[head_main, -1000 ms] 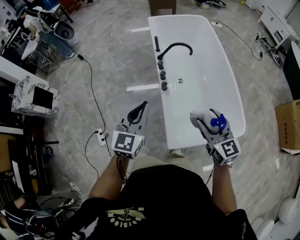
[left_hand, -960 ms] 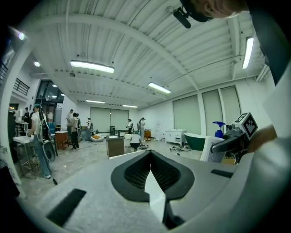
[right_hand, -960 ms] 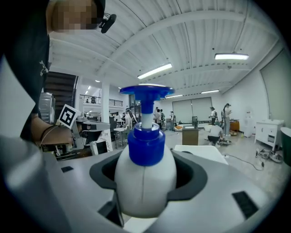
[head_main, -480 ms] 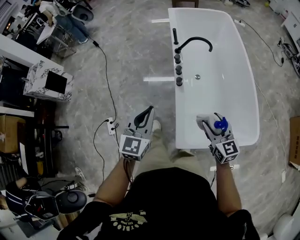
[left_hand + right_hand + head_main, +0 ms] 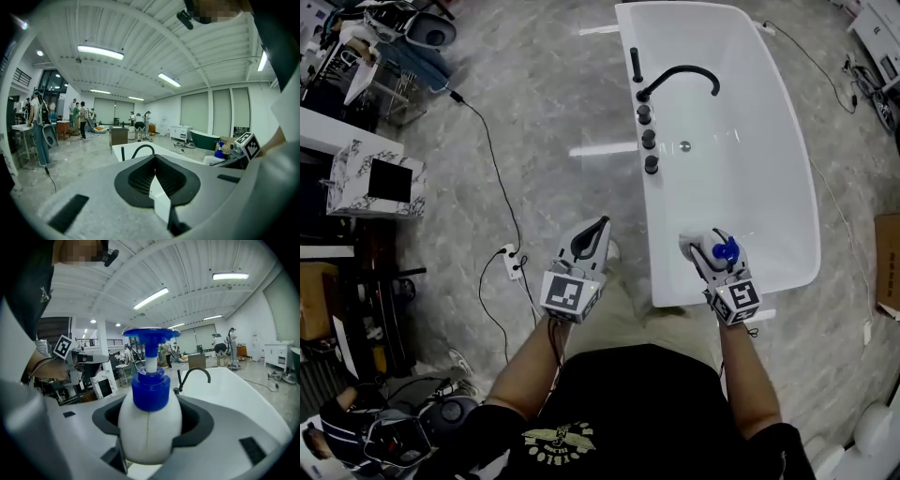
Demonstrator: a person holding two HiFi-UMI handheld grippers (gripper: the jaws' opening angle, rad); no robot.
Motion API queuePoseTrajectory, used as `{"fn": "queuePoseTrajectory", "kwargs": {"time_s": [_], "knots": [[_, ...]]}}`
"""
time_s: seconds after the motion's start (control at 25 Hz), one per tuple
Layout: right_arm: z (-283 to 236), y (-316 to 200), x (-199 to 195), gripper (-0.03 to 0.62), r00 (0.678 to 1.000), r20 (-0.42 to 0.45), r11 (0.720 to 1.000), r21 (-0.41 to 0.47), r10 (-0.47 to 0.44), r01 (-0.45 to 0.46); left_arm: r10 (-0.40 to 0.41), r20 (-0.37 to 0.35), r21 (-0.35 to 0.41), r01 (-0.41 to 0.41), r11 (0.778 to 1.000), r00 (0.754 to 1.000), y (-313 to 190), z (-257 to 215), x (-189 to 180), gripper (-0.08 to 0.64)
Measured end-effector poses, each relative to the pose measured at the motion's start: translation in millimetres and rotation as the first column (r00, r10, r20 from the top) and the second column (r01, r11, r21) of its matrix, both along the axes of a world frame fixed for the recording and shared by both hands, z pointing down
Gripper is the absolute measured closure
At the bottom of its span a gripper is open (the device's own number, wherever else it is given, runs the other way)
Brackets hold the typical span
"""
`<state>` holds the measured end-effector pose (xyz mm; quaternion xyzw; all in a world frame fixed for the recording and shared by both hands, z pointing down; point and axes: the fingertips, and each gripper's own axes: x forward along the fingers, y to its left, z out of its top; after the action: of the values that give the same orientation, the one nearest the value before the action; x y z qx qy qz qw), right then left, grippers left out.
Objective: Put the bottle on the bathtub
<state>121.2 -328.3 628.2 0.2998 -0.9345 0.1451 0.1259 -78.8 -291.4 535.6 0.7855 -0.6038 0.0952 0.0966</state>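
1. Over the near end of the white bathtub (image 5: 787, 187), the right tongs (image 5: 698, 251) are clamped on the bottle (image 5: 712, 248).
2. Right gripper view: the bottle (image 5: 149, 427) has a white rounded body with a blue collar and a blue pump head. The body sits between both jaws and the pump head points up in that view.
3. Head view: the bottle lies over the tub's inner basin, just inside the near rim. Whether it touches the tub cannot be told.
4. The left tongs (image 5: 598, 228) are closed and hold nothing. In the left gripper view their (image 5: 155, 161) jaws meet at the tips with only a thin seam between them.
5. The left tongs sit over the grey floor (image 5: 534, 122), just beside the tub's left wall.
6. A black faucet (image 5: 680, 77) arches over the basin from the tub's left rim. A row of black knobs (image 5: 647, 139) stands on that rim, well apart from the bottle.
7. A power strip (image 5: 510, 263) with its cable lies on the floor left of the left tongs.
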Motion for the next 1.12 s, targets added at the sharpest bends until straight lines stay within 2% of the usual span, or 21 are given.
{"fn": "queuePoseTrajectory", "kwargs": {"time_s": [0.32,0.44,0.68,0.92,1.12], "knots": [[63.6,-32.6,-29.9,0.325,0.997,-0.025,0.996,-0.053,0.072,-0.073,0.024,0.006,-0.022,-0.024,0.999,1.000,-34.7,49.9,-26.8,0.551],[87.9,-47.1,-44.7,0.327,0.995,-0.048,0.995,-0.056,0.083,-0.086,0.037,0.004,-0.062,-0.037,0.997,0.999,-43.9,64.2,-38.6,0.551],[132.5,-81.9,-79.2,0.325,0.990,-0.113,0.995,-0.052,0.079,-0.085,0.059,0.024,-0.089,-0.057,0.994,0.998,-69.1,88.8,-63.8,0.551],[184.7,-91.7,-110.5,0.325,0.985,-0.166,0.996,-0.073,0.040,-0.053,0.100,0.013,-0.115,-0.098,0.988,0.995,-85.4,114.8,-66.7,0.551],[208.4,-103.7,-137.0,0.325,0.981,-0.193,0.998,-0.061,0.002,-0.014,0.111,0.005,-0.135,-0.109,0.985,0.994,-97.0,127.5,-75.7,0.551]]}}
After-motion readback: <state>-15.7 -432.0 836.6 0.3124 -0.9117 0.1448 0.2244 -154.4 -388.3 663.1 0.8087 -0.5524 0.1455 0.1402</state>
